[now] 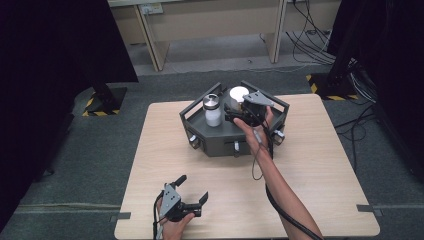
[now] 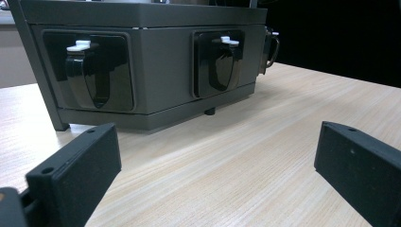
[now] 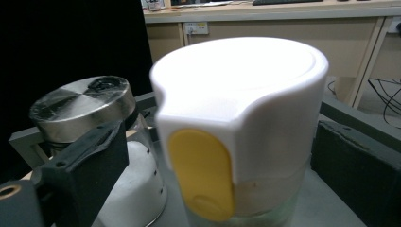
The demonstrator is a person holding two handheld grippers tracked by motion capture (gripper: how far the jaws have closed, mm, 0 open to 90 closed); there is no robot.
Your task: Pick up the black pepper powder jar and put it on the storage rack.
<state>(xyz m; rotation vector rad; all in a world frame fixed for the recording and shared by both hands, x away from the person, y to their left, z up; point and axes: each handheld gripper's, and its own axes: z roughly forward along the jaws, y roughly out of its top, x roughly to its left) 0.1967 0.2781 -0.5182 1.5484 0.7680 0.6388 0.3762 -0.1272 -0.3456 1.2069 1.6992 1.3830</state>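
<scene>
- Working at the dark grey, angular metal rack (image 1: 220,145) standing at the far middle of the pale wooden counter (image 1: 310,165).
- Straddling the clear jar with the round white plastic lid (image 3: 246,109), which is sitting upright in the rack's right rear bay, with the right gripper (image 1: 231,114).
- Holding the right jaws released: a gap is showing on the left side, and the right pad is lying close beside the lid wall, apparently not pressing.
- Judging the step in hand as setting up a grasp on the jar, or letting go of it; impossible to tell which.
- Keeping the jaws level and centred on the jar, below the lid's overhang if gripping, so that the pads are meeting the flat wall and not the yellow oval tab (image 3: 201,175) on the front.
- Watching the glass bottle with the brushed steel cap and white contents (image 1: 212,111), standing just beside the jar on the left; keeping the left jaw clear of it.
- Closing slowly and evenly; lifting straight up, avoiding the rack's raised posts.
- Resting the left gripper (image 1: 192,189) low at the counter's near edge, jaws released and grasping nothing, aimed at the rack's front latches (image 2: 94,75).
</scene>
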